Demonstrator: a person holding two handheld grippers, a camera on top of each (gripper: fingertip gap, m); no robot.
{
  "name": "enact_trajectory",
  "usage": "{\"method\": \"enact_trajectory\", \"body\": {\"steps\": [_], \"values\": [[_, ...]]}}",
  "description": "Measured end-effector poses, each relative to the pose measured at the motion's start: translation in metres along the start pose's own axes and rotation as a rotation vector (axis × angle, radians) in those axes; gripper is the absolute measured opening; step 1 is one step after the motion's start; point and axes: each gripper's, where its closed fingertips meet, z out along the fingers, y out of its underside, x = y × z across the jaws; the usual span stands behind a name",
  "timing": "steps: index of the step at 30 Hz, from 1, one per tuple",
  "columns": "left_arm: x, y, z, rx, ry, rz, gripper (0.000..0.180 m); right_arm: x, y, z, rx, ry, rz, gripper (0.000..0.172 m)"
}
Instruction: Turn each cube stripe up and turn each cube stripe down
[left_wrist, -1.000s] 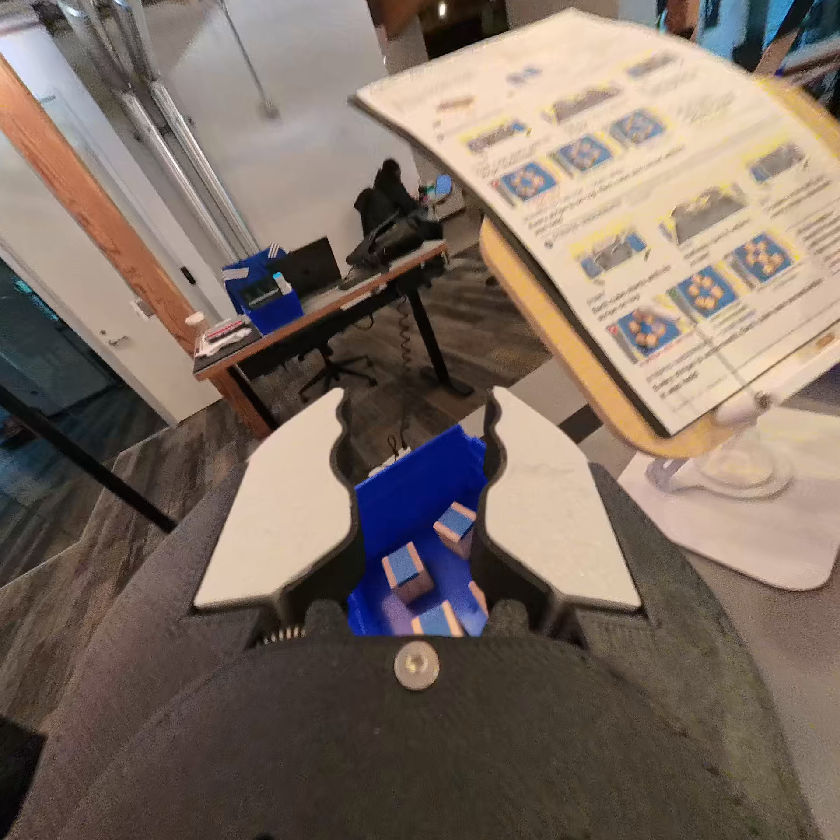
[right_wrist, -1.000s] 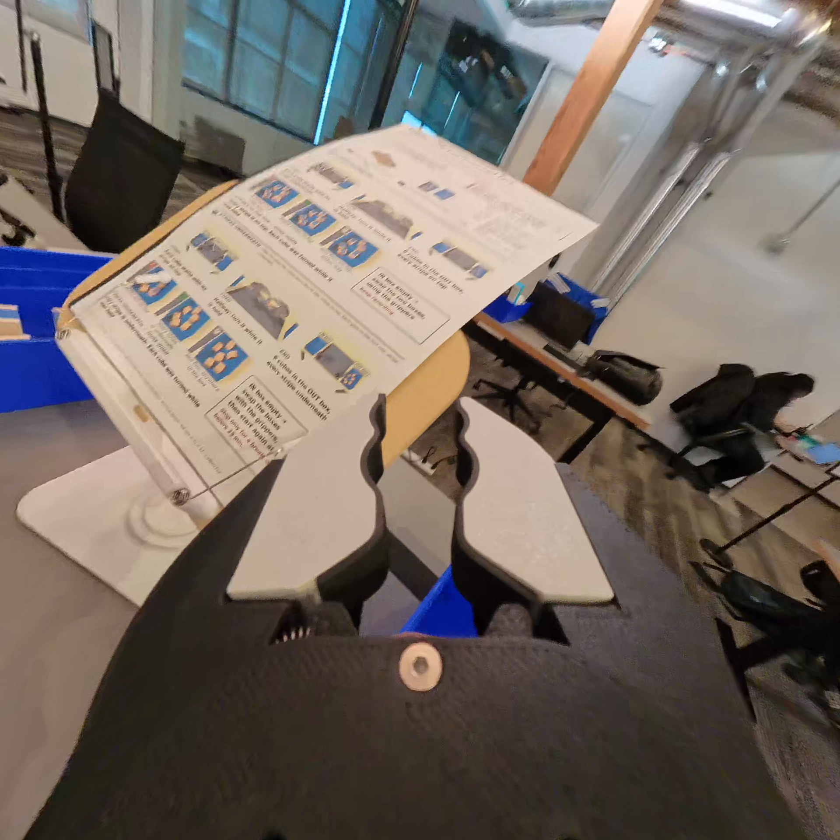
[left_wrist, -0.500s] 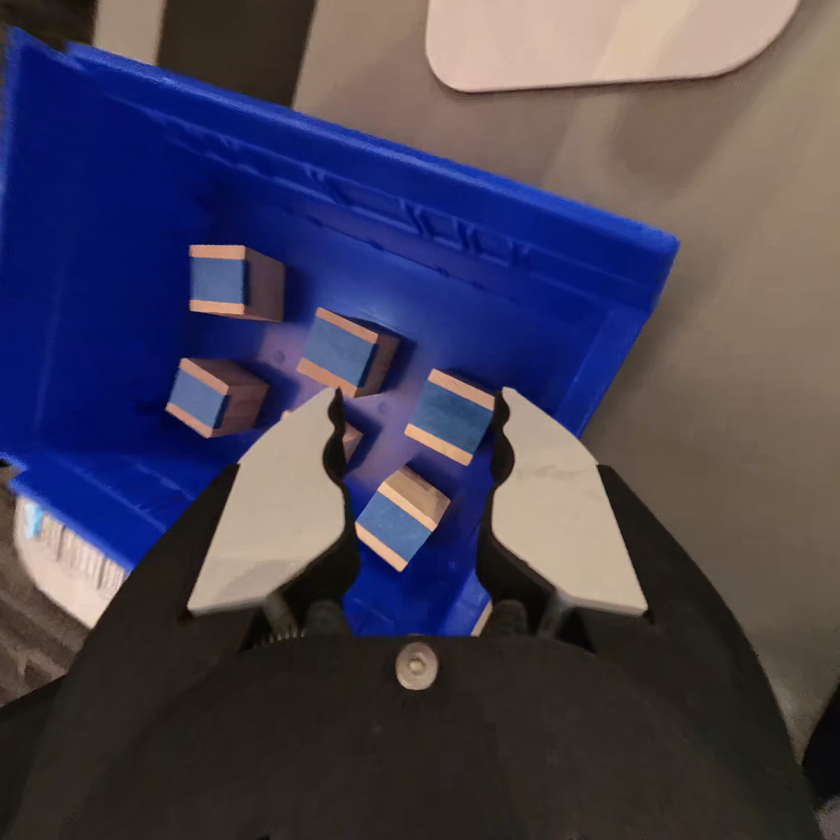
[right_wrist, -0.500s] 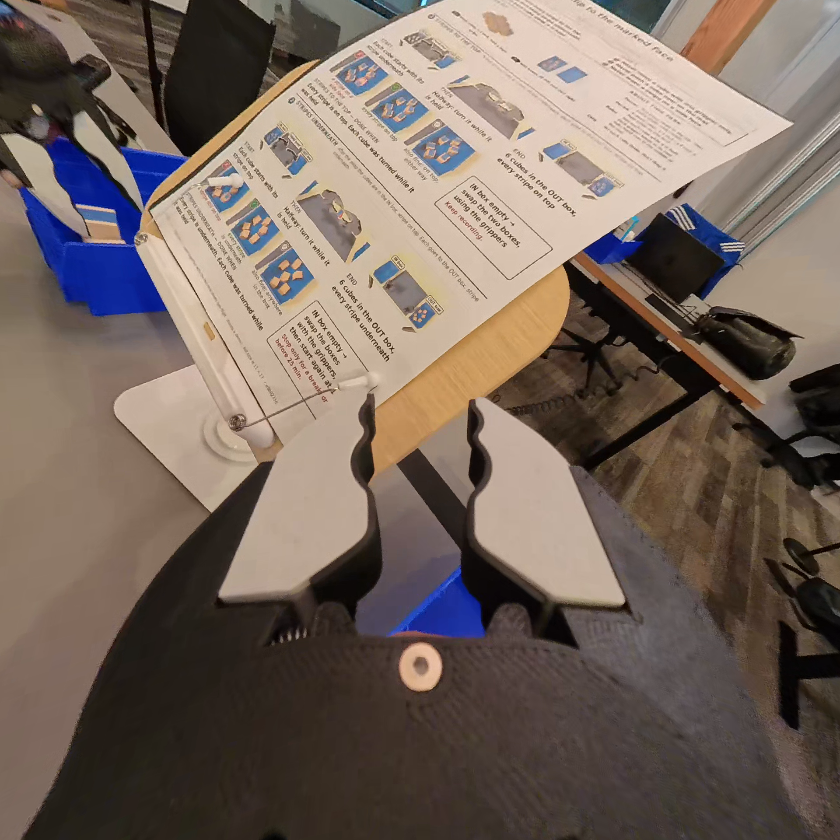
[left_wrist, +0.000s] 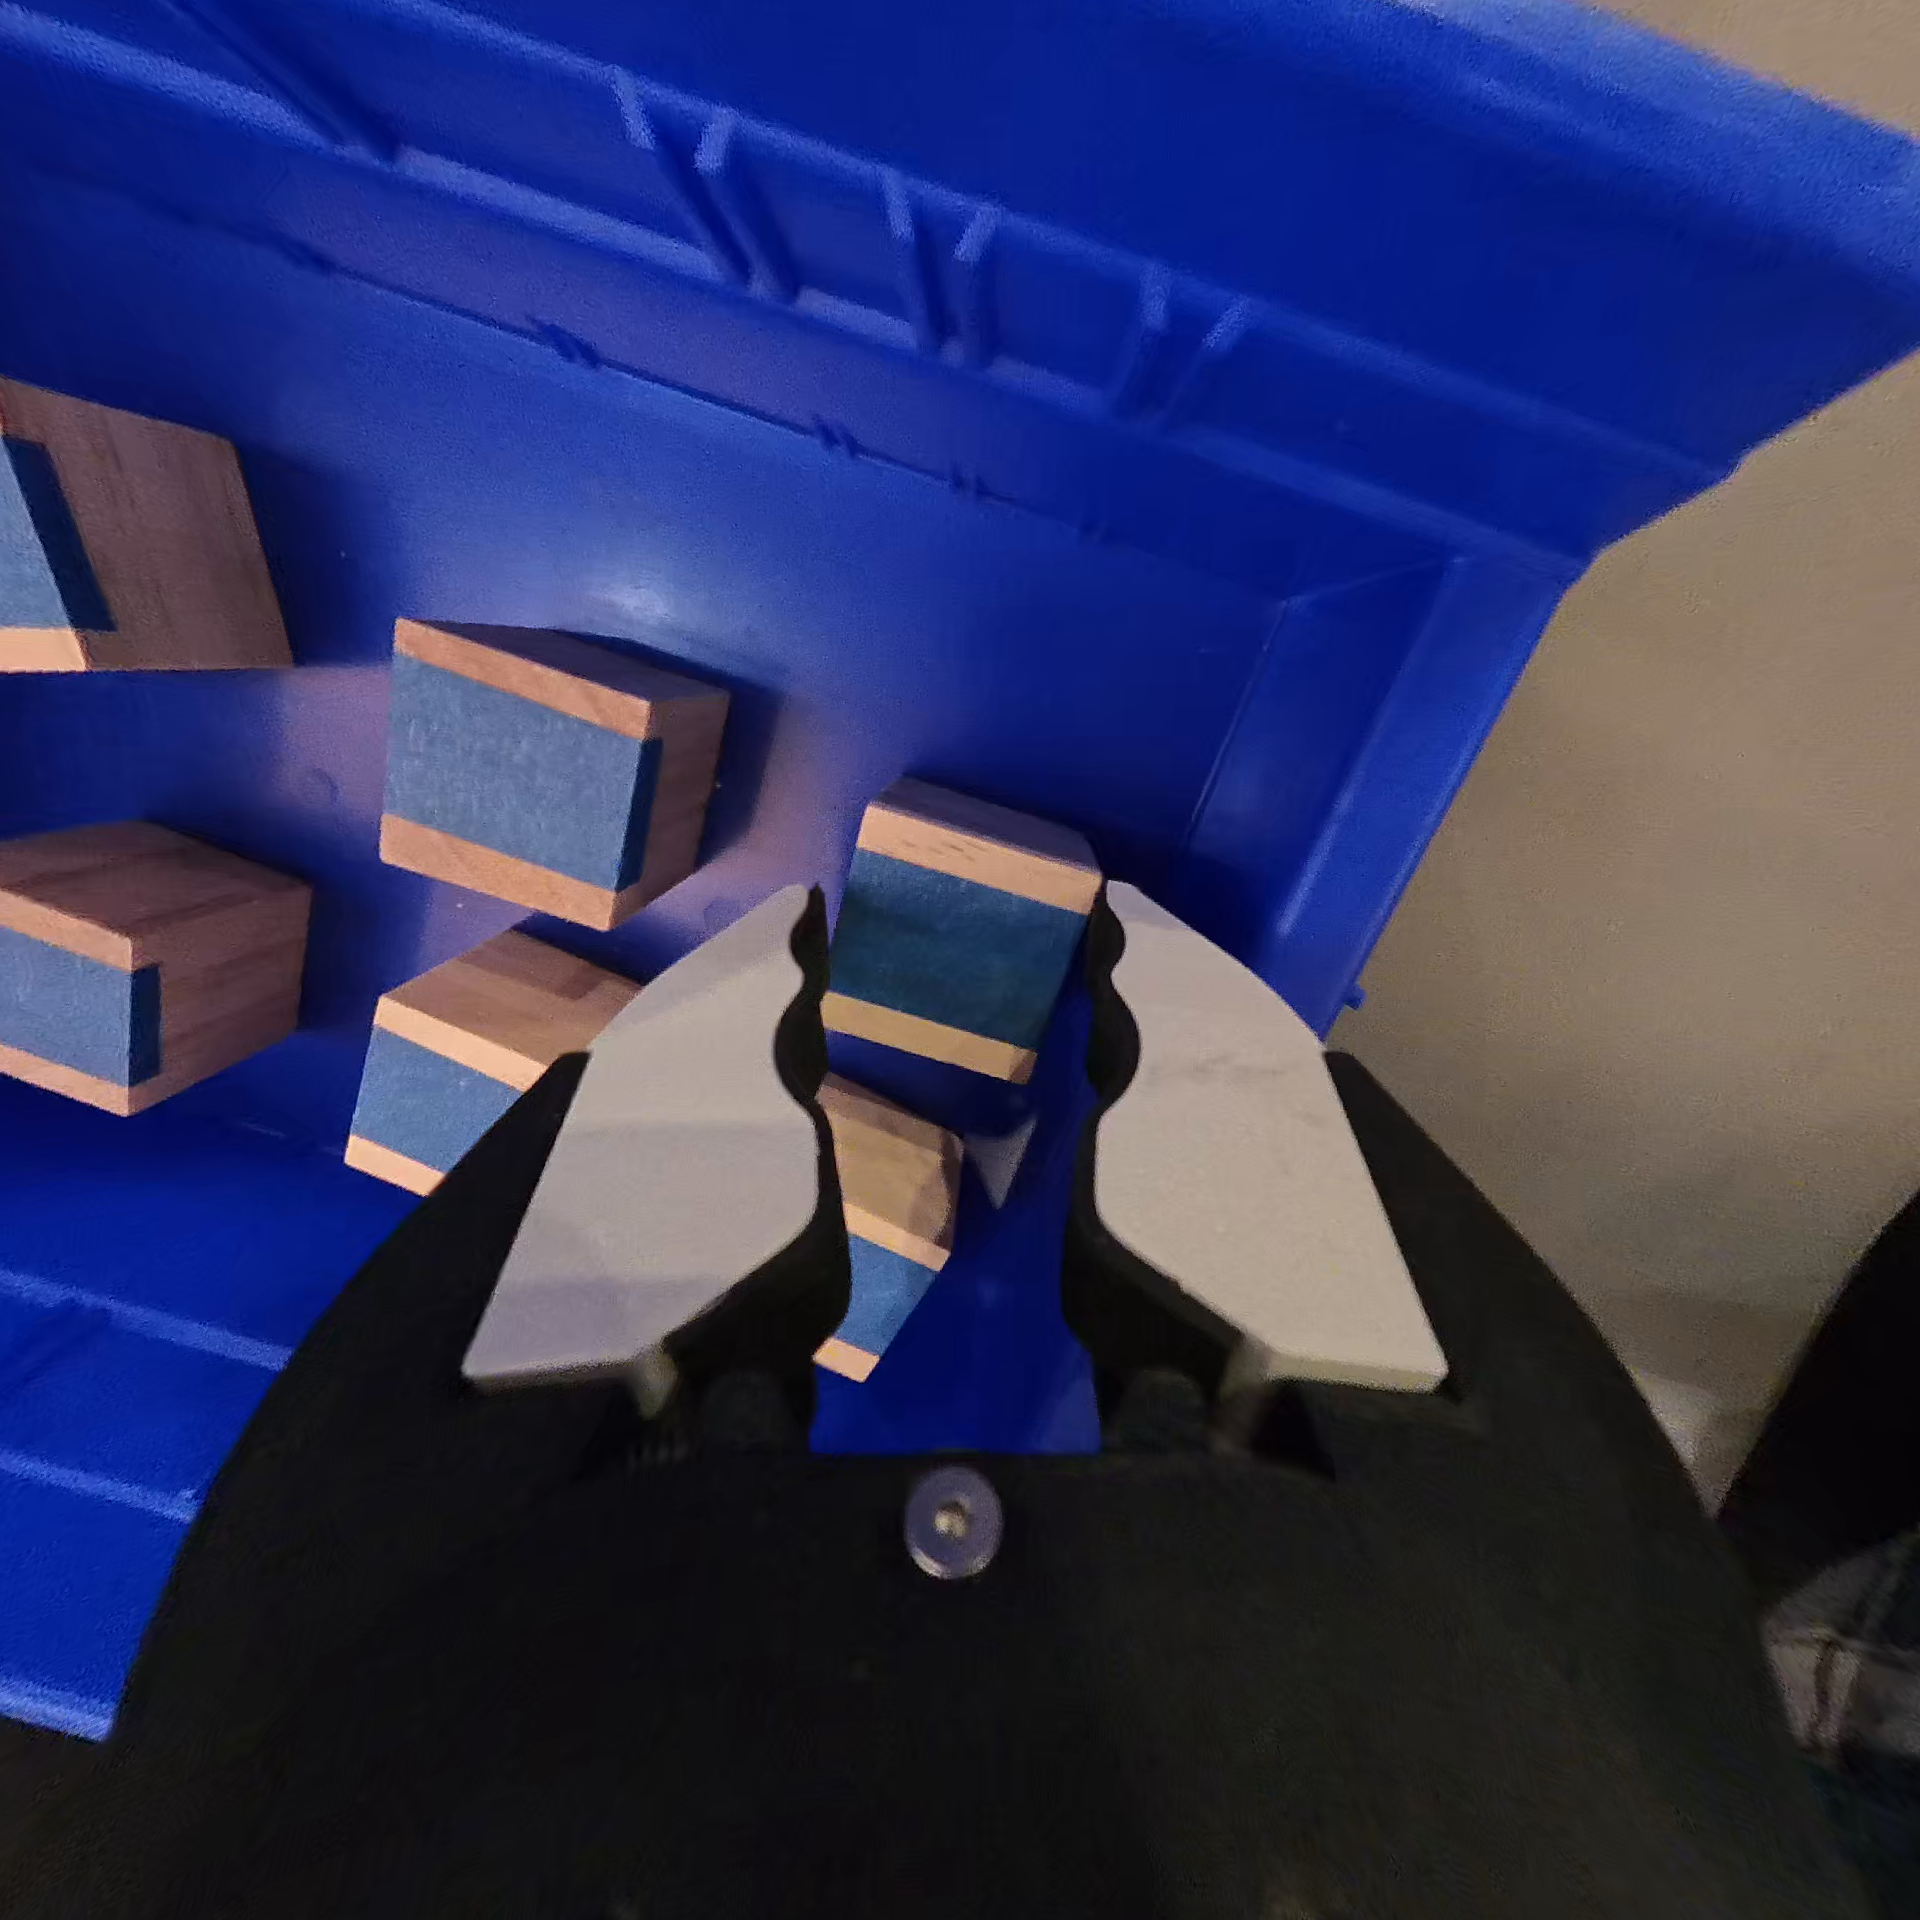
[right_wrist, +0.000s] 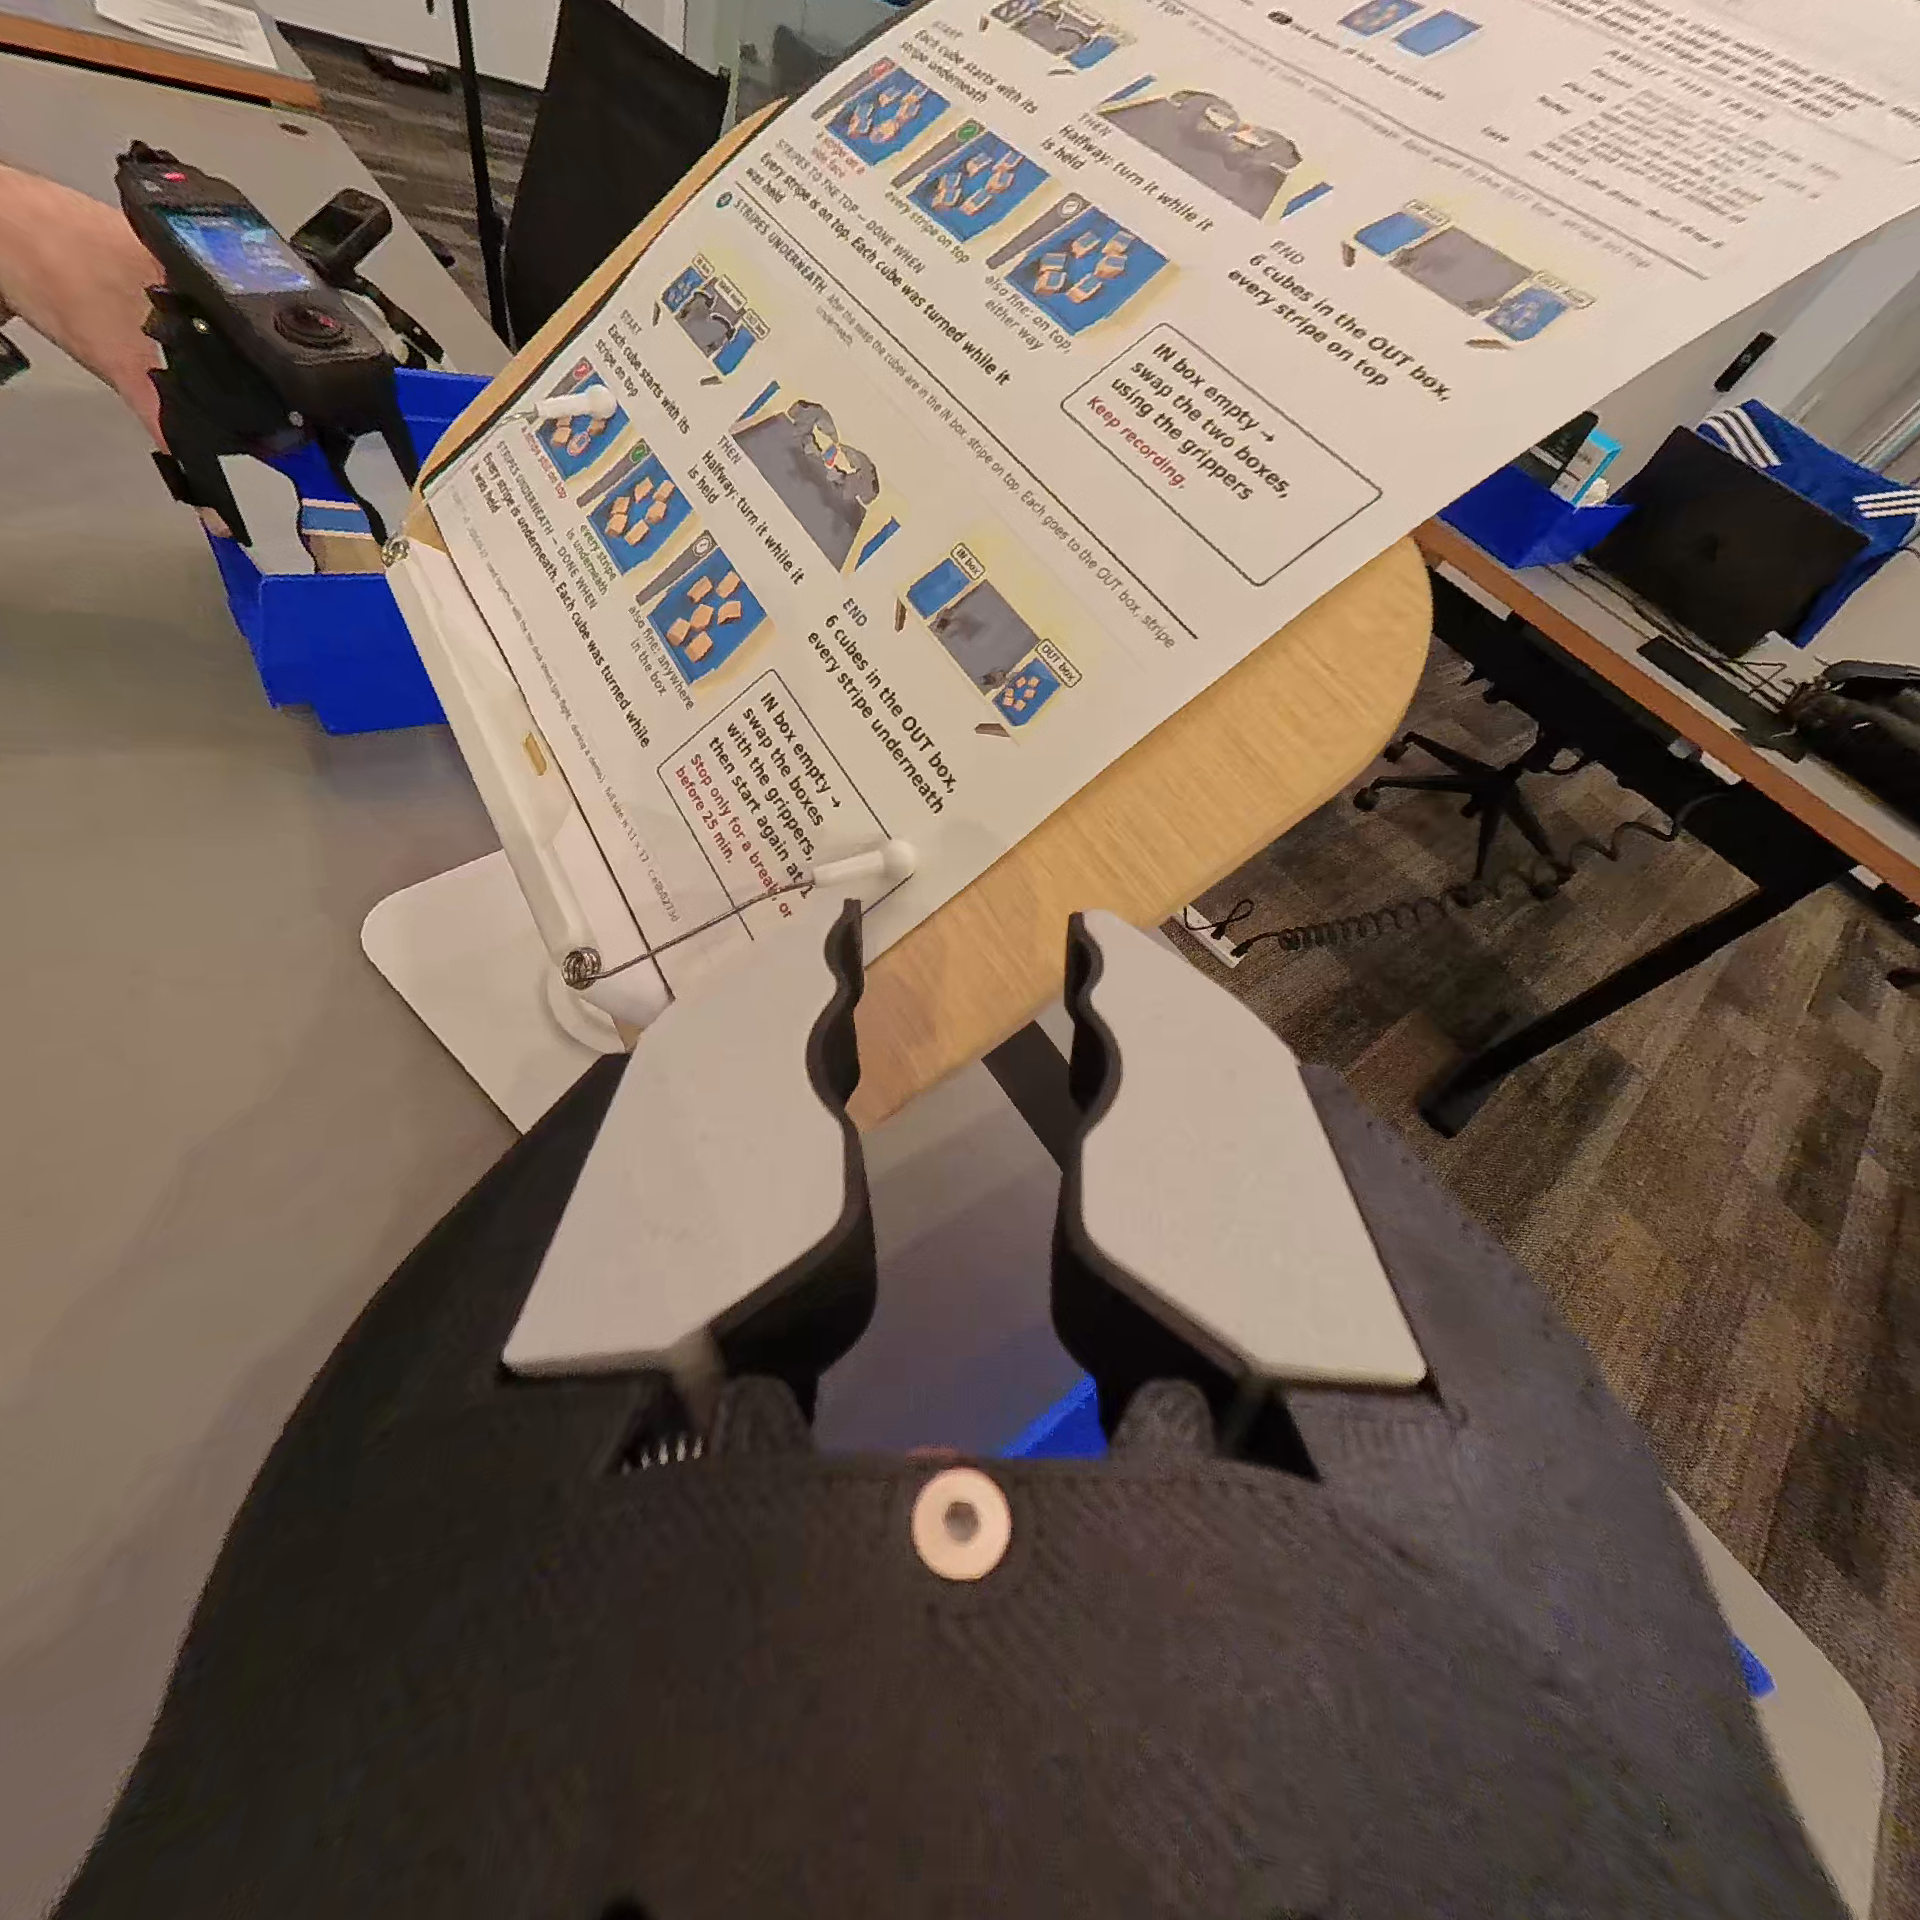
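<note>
Here, inside the blue bin (left_wrist: 1351, 727), the left gripper (left_wrist: 951, 925) has its jaws spread around a blue-striped wooden cube (left_wrist: 956, 935), not pinching it; the right gripper (right_wrist: 961, 966) hangs beside the bin, jaws spread on nothing.

grey-brown patchwork carpet (right_wrist: 1621, 1091) — a wood-topped desk (right_wrist: 1662, 707) on black legs, office chair (right_wrist: 1475, 790) tucked beneath

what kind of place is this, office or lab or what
Most likely an open-plan office used as a workspace for recording. Beyond the grey table there is a patterned carpet floor, a desk with a laptop, and a rolling office chair.
</note>
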Motion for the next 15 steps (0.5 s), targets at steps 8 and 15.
{"method": "enact_trajectory", "body": {"steps": [8,15], "values": [[-0.003,-0.039,-0.063,0.293,-0.150,0.081,0.045,-0.029,-0.022,0.007,0.043,-0.056,-0.037,0.038],[0.052,-0.137,-0.182,0.700,-0.479,0.397,0.045,-0.112,-0.069,0.014,0.207,-0.371,0.055,0.041]]}}
